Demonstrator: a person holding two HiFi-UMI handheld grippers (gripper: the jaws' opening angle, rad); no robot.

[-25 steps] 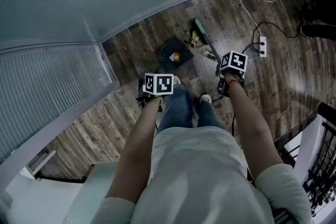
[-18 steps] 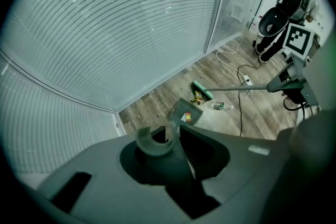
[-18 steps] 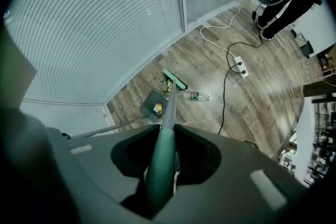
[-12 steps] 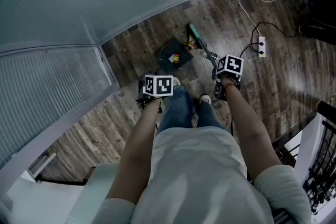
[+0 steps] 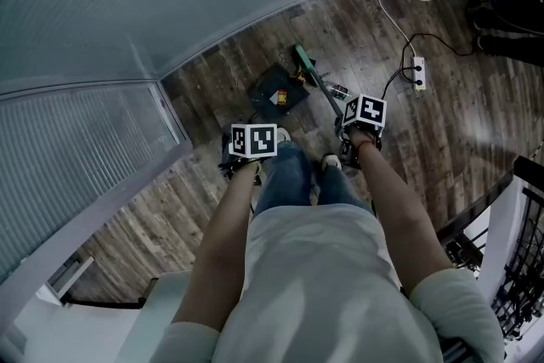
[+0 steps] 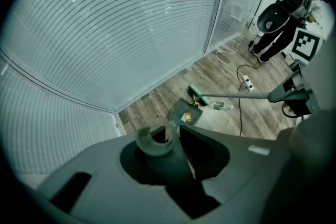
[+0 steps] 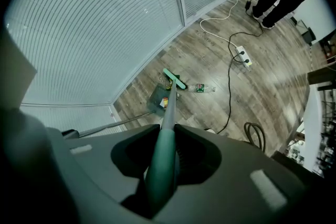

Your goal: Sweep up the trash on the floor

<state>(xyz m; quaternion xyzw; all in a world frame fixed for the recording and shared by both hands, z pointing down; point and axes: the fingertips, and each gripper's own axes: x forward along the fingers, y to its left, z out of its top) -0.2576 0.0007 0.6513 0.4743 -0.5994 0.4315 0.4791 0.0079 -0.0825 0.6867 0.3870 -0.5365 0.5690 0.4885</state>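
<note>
In the right gripper [image 7: 163, 150], broom [image 7: 169, 104] steeply slanted, head down beside dustpan [image 7: 154, 96].

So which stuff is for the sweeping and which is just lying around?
For the job: broom, dustpan, wrappers on the dustpan, bottle on the floor.
Just lying about: power strip, black cable.

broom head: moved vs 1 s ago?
Yes. The broom head has swept left, closing on the dustpan and drawing away from the power strip on the floor.
</note>
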